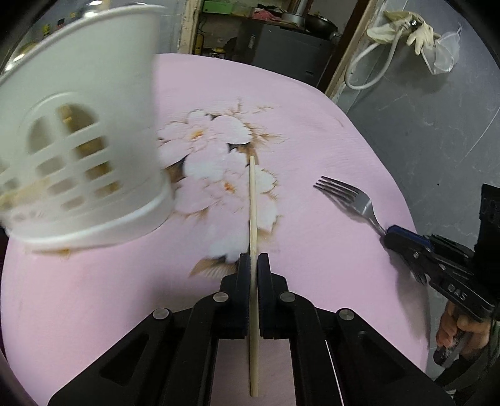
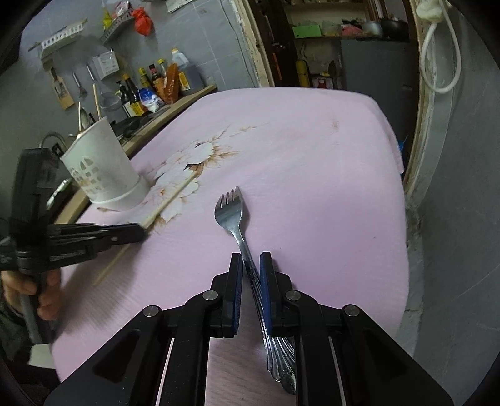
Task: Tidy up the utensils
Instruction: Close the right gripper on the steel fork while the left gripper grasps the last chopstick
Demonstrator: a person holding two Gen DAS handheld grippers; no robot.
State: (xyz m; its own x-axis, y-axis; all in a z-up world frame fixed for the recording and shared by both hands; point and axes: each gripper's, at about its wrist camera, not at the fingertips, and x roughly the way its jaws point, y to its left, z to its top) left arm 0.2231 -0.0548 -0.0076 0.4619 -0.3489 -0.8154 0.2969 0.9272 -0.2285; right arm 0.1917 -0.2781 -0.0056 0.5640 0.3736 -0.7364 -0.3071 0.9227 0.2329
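Observation:
My left gripper (image 1: 253, 260) is shut on a pale wooden chopstick (image 1: 252, 200), which runs straight ahead between the pads over the pink flowered cloth (image 1: 312, 131). A white slotted utensil holder (image 1: 84, 150) stands close at the left, blurred, with sticks inside it. My right gripper (image 2: 251, 260) is shut on the handle of a steel fork (image 2: 231, 212), tines pointing away, just above the cloth. From the right wrist view, the left gripper (image 2: 142, 232) shows at the left with the chopstick (image 2: 170, 200) beside the holder (image 2: 104, 168). The right gripper (image 1: 389, 239) and fork (image 1: 347, 195) appear at the right in the left wrist view.
The table's cloth edge (image 2: 397, 193) drops off at the right near a grey wall. Bottles (image 2: 150, 90) and hanging kitchen tools (image 2: 78, 84) line a counter behind the holder. A white hose and gloves (image 1: 403, 28) hang on the wall. A hand (image 1: 459, 331) holds the right gripper's handle.

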